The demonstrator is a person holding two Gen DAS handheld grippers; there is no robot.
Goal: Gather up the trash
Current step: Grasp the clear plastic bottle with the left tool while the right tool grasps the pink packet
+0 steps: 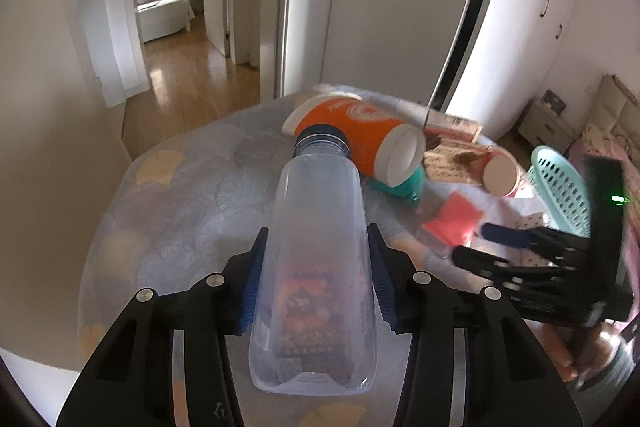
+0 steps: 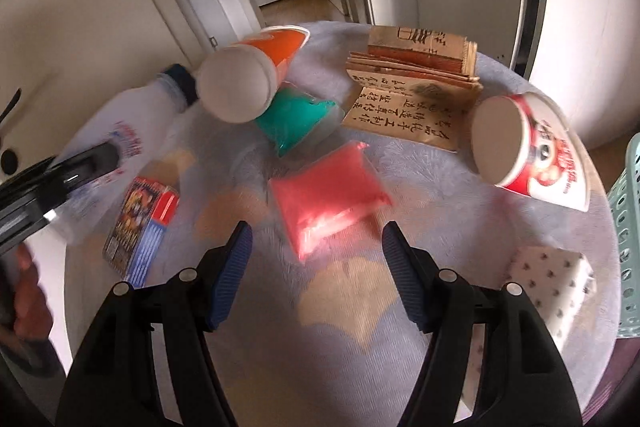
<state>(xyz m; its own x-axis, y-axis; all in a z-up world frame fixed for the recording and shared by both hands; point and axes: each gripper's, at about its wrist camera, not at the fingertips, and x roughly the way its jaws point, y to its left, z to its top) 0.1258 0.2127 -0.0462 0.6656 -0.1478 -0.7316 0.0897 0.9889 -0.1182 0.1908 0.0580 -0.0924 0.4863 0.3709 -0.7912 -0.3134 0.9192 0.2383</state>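
My left gripper is shut on a clear plastic bottle with a dark blue cap, held above the round table; the bottle also shows in the right wrist view. My right gripper is open and empty, just in front of a pink packet; it appears in the left wrist view too. An orange paper cup lies on its side over a teal packet. A red and white cup lies at the right.
A small colourful box lies at the left of the table. An old book lies open at the back. A white dotted packet sits by a teal basket at the right edge. A doorway and hallway lie behind.
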